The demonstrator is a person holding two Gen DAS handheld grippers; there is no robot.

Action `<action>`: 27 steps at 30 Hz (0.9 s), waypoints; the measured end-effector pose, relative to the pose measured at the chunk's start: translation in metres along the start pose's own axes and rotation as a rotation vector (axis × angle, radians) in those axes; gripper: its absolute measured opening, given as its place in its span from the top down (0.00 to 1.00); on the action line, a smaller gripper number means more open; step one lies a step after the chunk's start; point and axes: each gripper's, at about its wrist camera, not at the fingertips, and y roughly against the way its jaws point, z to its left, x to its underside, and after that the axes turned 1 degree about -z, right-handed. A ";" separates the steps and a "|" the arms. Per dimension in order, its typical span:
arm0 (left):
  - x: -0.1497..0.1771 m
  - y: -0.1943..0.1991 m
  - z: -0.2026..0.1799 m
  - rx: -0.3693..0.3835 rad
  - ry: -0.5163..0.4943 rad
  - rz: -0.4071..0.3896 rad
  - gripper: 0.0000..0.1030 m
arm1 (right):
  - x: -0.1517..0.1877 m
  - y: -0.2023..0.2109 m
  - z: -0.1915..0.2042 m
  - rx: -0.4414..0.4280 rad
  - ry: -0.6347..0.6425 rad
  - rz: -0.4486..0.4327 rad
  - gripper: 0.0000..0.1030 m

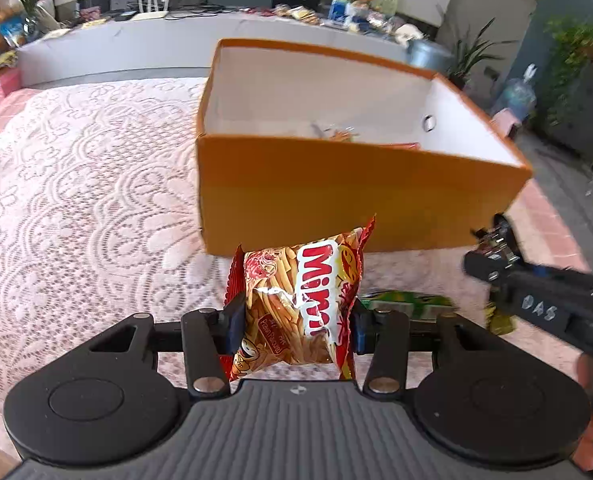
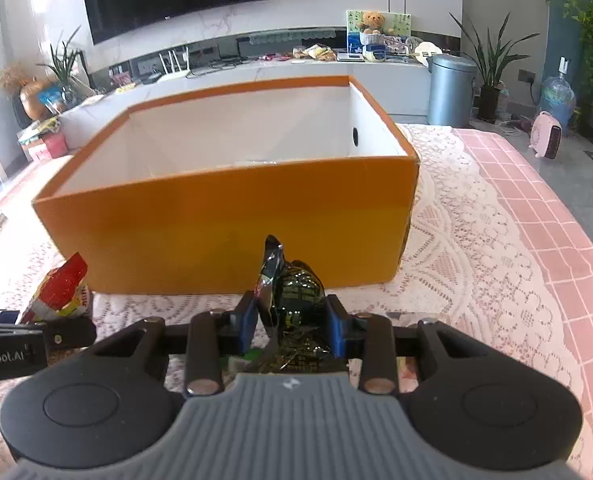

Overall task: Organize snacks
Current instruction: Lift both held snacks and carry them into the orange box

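My left gripper (image 1: 294,320) is shut on a red and orange Mimi snack bag (image 1: 300,304) and holds it above the lace cloth, in front of the orange box (image 1: 336,196). My right gripper (image 2: 292,320) is shut on a dark green snack packet (image 2: 296,300), close to the near wall of the orange box (image 2: 224,232). The box is open, white inside, with a few snacks on its floor (image 1: 336,134). The right gripper shows at the right of the left wrist view (image 1: 492,256). The Mimi bag shows at the left of the right wrist view (image 2: 62,290).
A green snack packet (image 1: 408,302) lies on the lace tablecloth (image 1: 88,184) below the left gripper. A pink checked cloth (image 2: 536,208) covers the table's right side. Behind the table stand a white TV console with clutter (image 2: 296,60), a grey bin (image 2: 450,92) and plants.
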 end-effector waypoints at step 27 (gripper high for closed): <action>-0.051 0.066 -0.025 0.140 -0.058 -0.188 0.47 | -0.037 0.091 0.022 -0.125 0.047 -0.179 0.67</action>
